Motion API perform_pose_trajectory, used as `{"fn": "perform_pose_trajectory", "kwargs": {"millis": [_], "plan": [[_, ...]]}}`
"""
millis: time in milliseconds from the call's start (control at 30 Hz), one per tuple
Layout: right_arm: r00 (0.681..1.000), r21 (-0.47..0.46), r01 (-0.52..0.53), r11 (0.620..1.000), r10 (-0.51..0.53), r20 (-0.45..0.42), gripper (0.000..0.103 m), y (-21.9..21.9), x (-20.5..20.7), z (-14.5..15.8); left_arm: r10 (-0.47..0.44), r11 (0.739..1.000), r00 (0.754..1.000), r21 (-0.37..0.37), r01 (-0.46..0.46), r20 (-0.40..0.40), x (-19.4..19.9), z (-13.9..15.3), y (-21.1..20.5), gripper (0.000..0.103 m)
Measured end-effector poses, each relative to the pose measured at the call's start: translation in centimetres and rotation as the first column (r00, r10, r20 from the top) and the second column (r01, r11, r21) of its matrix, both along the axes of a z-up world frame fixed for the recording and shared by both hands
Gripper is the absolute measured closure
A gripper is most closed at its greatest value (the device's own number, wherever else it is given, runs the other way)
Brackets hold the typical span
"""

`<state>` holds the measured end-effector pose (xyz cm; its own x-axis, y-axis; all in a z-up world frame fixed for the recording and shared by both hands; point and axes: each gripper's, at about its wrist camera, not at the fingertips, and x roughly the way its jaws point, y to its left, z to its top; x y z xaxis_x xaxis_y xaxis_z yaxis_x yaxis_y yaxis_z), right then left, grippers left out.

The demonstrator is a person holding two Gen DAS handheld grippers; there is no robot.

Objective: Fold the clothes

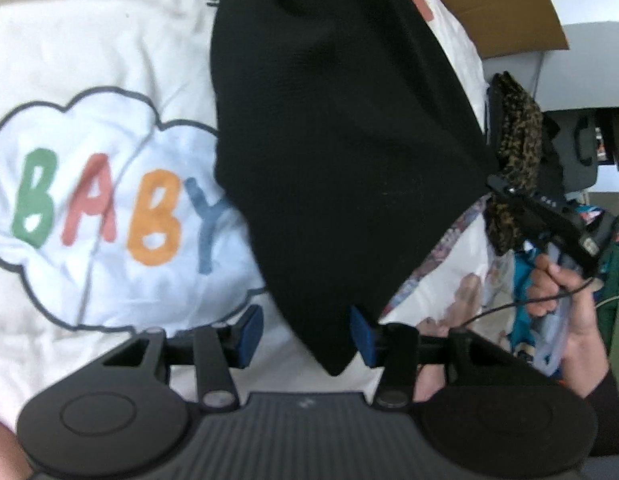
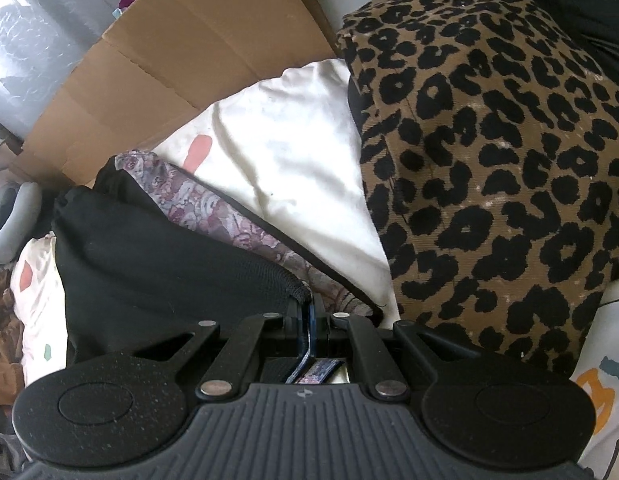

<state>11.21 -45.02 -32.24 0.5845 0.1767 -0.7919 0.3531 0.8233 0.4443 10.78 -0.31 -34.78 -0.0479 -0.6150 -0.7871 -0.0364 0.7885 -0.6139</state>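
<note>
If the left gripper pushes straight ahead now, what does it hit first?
Most likely the black cloth: its lower corner hangs between the open fingers of the left gripper. The BABY sheet lies behind it; depth is unclear.

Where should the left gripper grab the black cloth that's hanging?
Probably the pointed bottom corner of the black cloth, coming straight on. That tip hangs between the open left gripper, while the right gripper pinches another edge.
</note>
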Motion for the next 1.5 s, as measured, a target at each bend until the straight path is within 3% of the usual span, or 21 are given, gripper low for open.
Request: {"fn": "perform_pose_trajectory", "kwargs": {"millis": [100, 233, 333, 500, 767, 833, 1000, 1067, 1167, 1233, 1333, 1500], "plan": [[1.0, 0.012, -0.001, 1.0, 0.001, 0.008, 0.103, -0.3, -0.2, -0.2, 0.018, 1.0, 0.999, -0.006, -0.018, -0.034, -0.1, -0.8, 0.3, 0.055], [1.0, 0.027, 0.001, 1.0, -0.001, 0.014, 0.102, -0.7, -0.5, -0.5, -0.013, 1.0, 1.0, -0.014, 0.013, -0.009, 0.2, -0.7, -0.1, 0.092], [1.0, 0.032, 0.005, 0.999, -0.006, 0.013, 0.103, -1.0, -0.6, -0.7, -0.017, 0.999, 1.0, -0.031, 0.017, -0.006, -0.1, -0.5, -0.3, 0.098], [1.0, 0.024, 0.006, 1.0, -0.006, 0.019, 0.102, -0.9, -0.8, -0.2, -0.021, 0.998, 1.0, -0.051, 0.021, -0.001, -0.2, -0.1, -0.6, 0.1], [0.999, 0.026, 0.036, 0.999, -0.036, 0.002, 0.102, -1.3, -1.4, -0.9, -0.078, 0.997, 0.996, -0.01, 0.079, 0.034, -0.3, -0.1, -2.0, 0.098], [0.999, 0.029, 0.037, 0.999, -0.037, -0.005, 0.102, -1.3, -1.2, -1.2, -0.096, 0.995, 0.994, 0.009, 0.096, 0.043, -0.2, -0.1, -2.4, 0.085], [0.999, 0.09, 0.047, 0.995, -0.048, 0.008, 0.094, -1.8, -1.2, -1.8, -0.129, 0.992, 0.991, -0.011, 0.129, 0.039, -0.2, -0.3, -3.7, 0.071], [0.999, 0.091, 0.038, 0.995, -0.04, 0.017, 0.093, -1.7, -1.2, -1.8, -0.138, 0.99, 0.99, -0.012, 0.138, 0.032, -0.4, -0.5, -4.0, 0.071], [0.999, 0.091, 0.031, 0.995, -0.033, 0.024, 0.093, -1.7, -1.1, -2.0, -0.14, 0.99, 0.99, -0.021, 0.141, 0.024, -0.6, -0.8, -4.3, 0.073], [0.999, 0.092, 0.03, 0.995, -0.033, 0.026, 0.093, -1.7, -1.0, -2.1, -0.145, 0.989, 0.989, -0.023, 0.145, 0.026, -0.6, -0.8, -4.4, 0.092], [0.999, 0.09, 0.034, 0.995, -0.037, 0.032, 0.099, -1.8, -1.0, -2.1, -0.129, 0.991, 0.991, -0.04, 0.13, 0.021, -0.6, -0.6, -3.8, 0.098], [0.997, 0.077, 0.039, 0.996, -0.043, 0.059, 0.101, -1.7, -1.4, -1.6, -0.135, 0.989, 0.99, -0.049, 0.137, 0.033, -0.6, -0.4, -3.8, 0.099]]}}
